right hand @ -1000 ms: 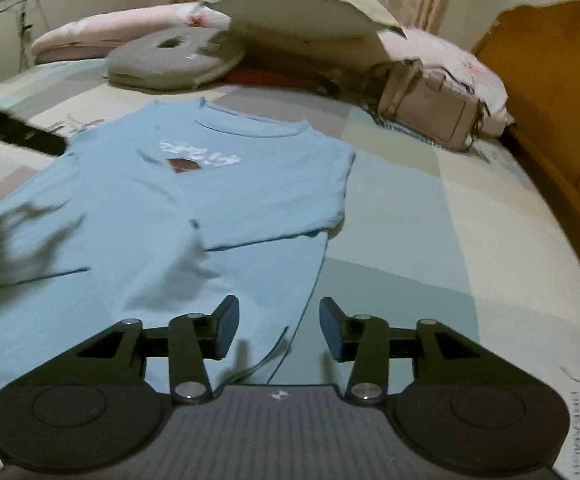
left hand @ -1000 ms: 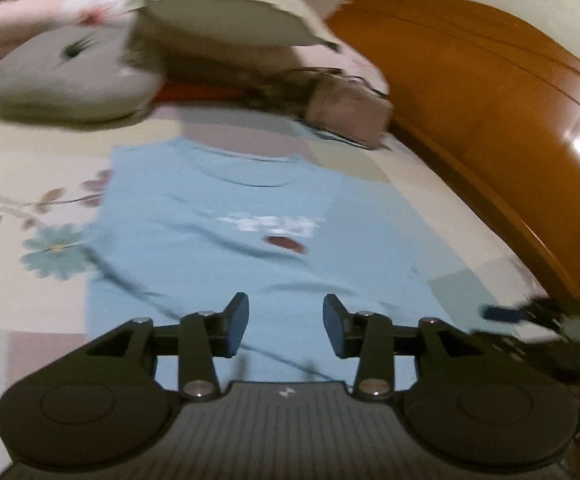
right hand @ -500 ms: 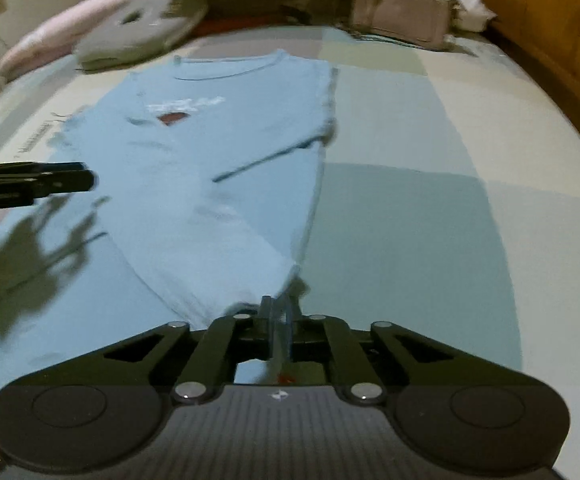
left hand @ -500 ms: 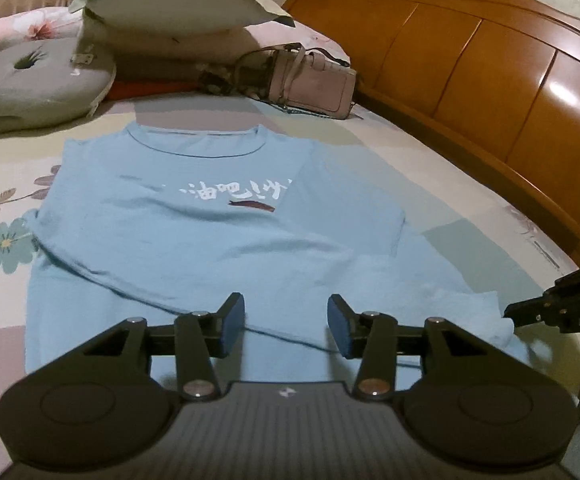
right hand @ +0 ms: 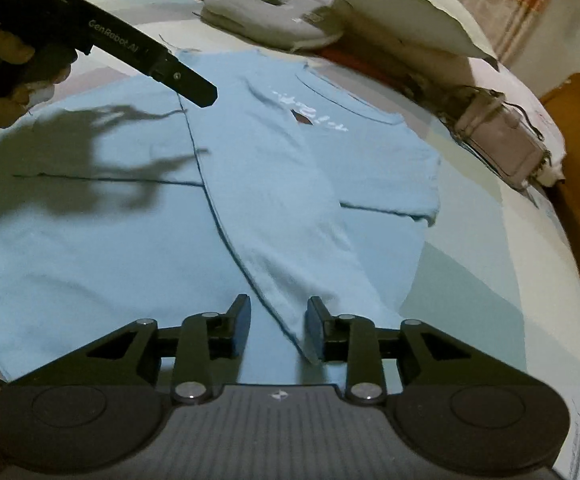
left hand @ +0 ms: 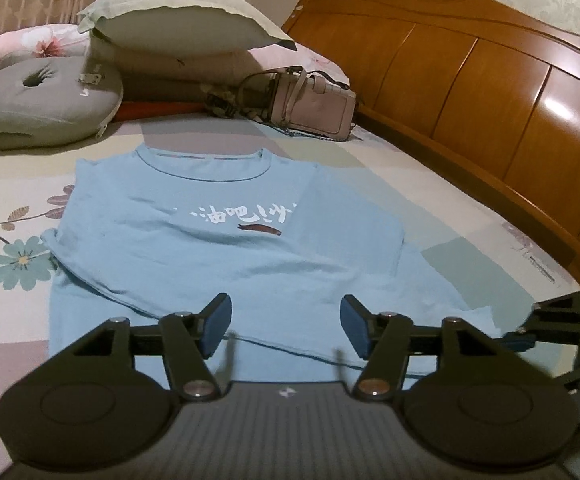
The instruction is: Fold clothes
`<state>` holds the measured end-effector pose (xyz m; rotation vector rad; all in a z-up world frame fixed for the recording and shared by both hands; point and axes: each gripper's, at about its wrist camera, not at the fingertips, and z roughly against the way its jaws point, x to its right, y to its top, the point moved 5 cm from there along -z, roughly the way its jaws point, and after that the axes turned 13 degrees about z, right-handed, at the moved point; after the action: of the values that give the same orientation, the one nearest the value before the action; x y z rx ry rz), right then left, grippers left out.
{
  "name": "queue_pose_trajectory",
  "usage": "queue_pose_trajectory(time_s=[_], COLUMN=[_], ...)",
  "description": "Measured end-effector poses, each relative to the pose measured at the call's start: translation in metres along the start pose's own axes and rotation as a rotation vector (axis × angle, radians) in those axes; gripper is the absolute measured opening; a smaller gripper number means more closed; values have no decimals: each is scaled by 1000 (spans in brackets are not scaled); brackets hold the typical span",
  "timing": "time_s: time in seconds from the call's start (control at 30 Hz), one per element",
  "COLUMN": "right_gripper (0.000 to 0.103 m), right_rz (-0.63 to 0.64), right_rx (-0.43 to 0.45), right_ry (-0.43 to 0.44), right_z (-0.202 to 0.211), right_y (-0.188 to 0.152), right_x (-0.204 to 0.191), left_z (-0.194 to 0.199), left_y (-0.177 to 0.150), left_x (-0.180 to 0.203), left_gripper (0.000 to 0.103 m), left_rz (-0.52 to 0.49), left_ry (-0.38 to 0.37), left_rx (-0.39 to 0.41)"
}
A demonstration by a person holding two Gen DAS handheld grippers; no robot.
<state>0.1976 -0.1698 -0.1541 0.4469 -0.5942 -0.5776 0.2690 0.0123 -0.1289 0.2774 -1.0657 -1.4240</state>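
Observation:
A light blue T-shirt [left hand: 226, 248] with white print lies on the bed, both sides folded inward over the middle; it also shows in the right wrist view [right hand: 290, 184]. My left gripper [left hand: 286, 326] is open and empty, hovering over the shirt's near hem. My right gripper [right hand: 278, 326] is open and empty just above the folded-over flap's lower corner. The left gripper's body [right hand: 102, 44] shows at upper left of the right wrist view, held by a hand. The right gripper [left hand: 561, 320] shows at the right edge of the left wrist view.
A grey round cushion [left hand: 38, 100], stacked pillows [left hand: 182, 32] and a pink handbag [left hand: 309, 108] lie at the bed's far end. A wooden headboard [left hand: 469, 92] runs along the right. The floral and checked bedsheet [left hand: 10, 208] surrounds the shirt.
My right gripper, shut on the shirt's edge half a second ago, has carried it inward, let go and opened. The flap now lies over the middle. My left gripper stayed open.

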Motion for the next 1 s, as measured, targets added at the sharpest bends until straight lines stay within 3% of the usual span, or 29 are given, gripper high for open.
queue_pose_trajectory(time_s=[0.03,0.07,0.37,0.4,0.43,0.5,0.63,0.77,1.0], right_gripper=[15,5,5,10,23,34,35,37,48], right_rz=[-13,-19,-91,-97,-104,-116,-206,-308,-462], right_rx=[-7,-18,-60,-64,-68,-76,-8,33,22], right_ry=[17,26,180,190,201,221,179,144,101], right_z=[0,0,22,24,26,29,34,13,-3], right_y=[0,1,7,8,8,8,14,12,-26], right_x=[4,7,-2,-3,-5,-7,9,27,37], left_z=[0,0,0,0,0,1,3,3,6], left_y=[0,0,2,2,2,3,5,6,13], left_x=[-1,-2,-4,-4,-4,-4,-7,-11,-30], left_gripper=[61,61,63,63,63,64,68,68,68], left_rz=[5,8,12,11,11,11,10,16,57], left_ry=[1,3,17,20,21,20,34,51,91], left_rx=[0,0,7,6,6,10,20,10,-2])
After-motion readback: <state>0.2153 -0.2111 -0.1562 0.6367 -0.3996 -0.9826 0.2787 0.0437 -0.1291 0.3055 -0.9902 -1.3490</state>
